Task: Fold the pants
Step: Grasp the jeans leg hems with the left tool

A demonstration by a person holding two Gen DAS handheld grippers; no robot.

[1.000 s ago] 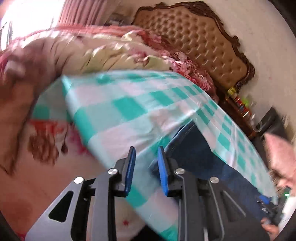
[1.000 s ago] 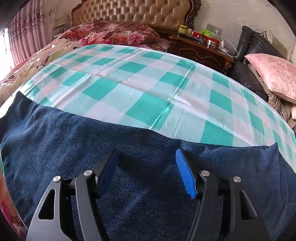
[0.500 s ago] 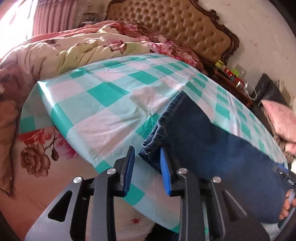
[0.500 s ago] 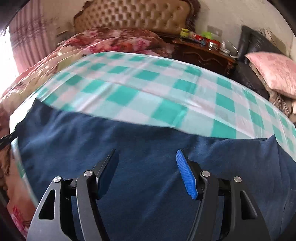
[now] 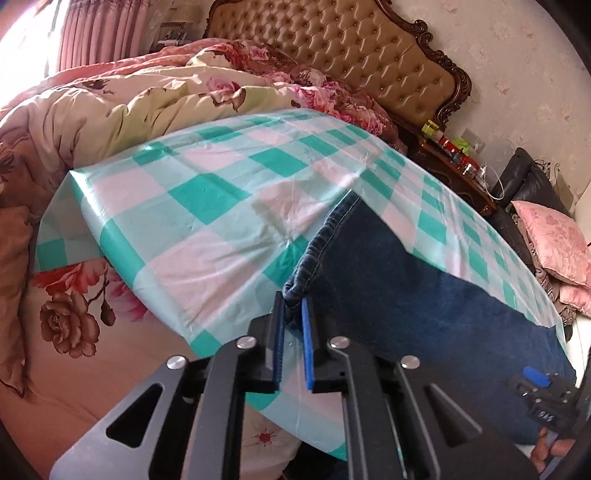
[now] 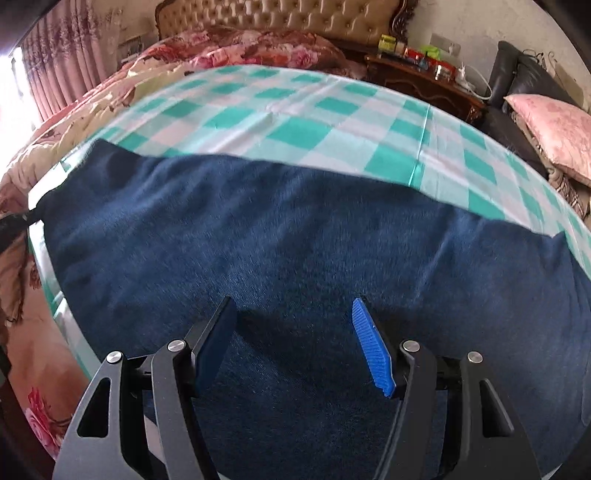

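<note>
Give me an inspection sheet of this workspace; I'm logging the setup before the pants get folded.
Surface: green-and-white checked cloth spread flat over the bed, a few light creases.
Job's things: dark blue pants lying flat on the cloth, hem end toward the left gripper.
Clutter: nothing seen on the cloth besides the pants.
Grippers: left gripper closed on the pants' hem corner; right gripper open, above the middle of the pants, holding nothing.
Cables: white cable on the nightstand; none on the cloth.
Surroundings: floral quilt, tufted headboard, pink cushion, small jars on the nightstand, pink curtains.
</note>
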